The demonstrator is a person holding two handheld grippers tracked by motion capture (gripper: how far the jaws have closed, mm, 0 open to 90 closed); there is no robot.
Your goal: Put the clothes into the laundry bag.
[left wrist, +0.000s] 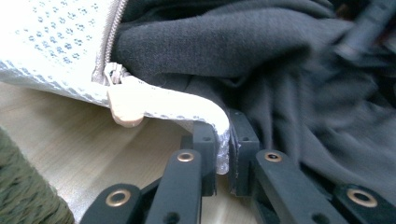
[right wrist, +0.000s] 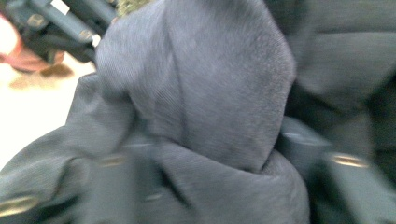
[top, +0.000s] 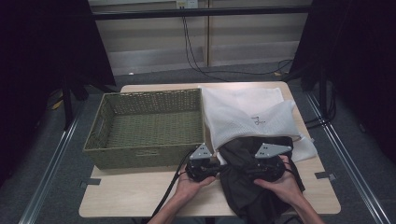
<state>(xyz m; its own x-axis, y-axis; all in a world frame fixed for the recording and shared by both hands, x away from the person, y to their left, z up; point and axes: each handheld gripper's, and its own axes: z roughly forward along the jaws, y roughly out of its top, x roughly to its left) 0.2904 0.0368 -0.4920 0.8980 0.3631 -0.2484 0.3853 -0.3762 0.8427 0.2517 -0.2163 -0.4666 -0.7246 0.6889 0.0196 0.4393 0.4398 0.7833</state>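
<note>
Nearest the high view's camera, both hands come in over the table's [top: 140, 196] front edge, where bare wood lies open left of the left hand [top: 189, 185]. That hand's left gripper [top: 201, 167] has its jaws clamped narrowly on the corner hem of the white mesh laundry bag [left wrist: 56, 42], just beside the zipper pull [left wrist: 123, 105]. A dark garment [top: 243, 186] spills from the bag's mouth and hangs over the table's front edge. Folds of it bulge between the right gripper's [top: 267, 169] jaws, which stand partly apart; blur hides whether the pads press. Left of the bag, a green woven basket [top: 112, 151] reaches close to the table's left edge.
</note>
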